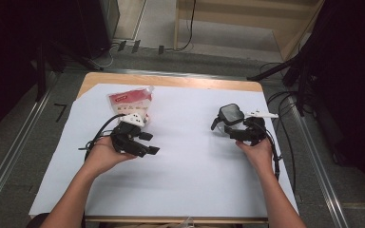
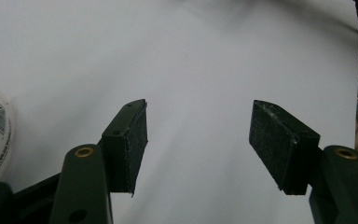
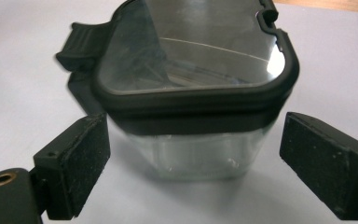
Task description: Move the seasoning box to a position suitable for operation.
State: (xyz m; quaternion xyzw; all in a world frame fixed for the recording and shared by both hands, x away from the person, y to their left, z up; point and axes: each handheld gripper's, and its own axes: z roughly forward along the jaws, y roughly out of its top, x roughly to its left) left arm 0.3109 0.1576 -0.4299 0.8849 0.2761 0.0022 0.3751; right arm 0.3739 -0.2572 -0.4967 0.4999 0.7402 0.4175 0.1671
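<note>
Clear plastic container with a black-rimmed snap lid stands upright on the white table cover, at the right side of the table, just ahead of the right gripper. The right gripper view puts it between the 2 black jaws: pads spread wide, 1 on each side of the clear wall, a gap on both sides, no contact yet. Lid seated, 1 latch tab sticking out at the left. Nothing visible through the wall; the container looks empty.

Handling, judged: light, rigid, smooth-sided, so slippery under the pads. A hard squeeze could bow the thin wall. Best hold is low on the clear body below the rim, across the 2 flat sides.

Left gripper rests at the table's left, jaws apart and holding nothing, just beside a red-and-white plastic pouch; contents of the pouch cannot be made out.
</note>
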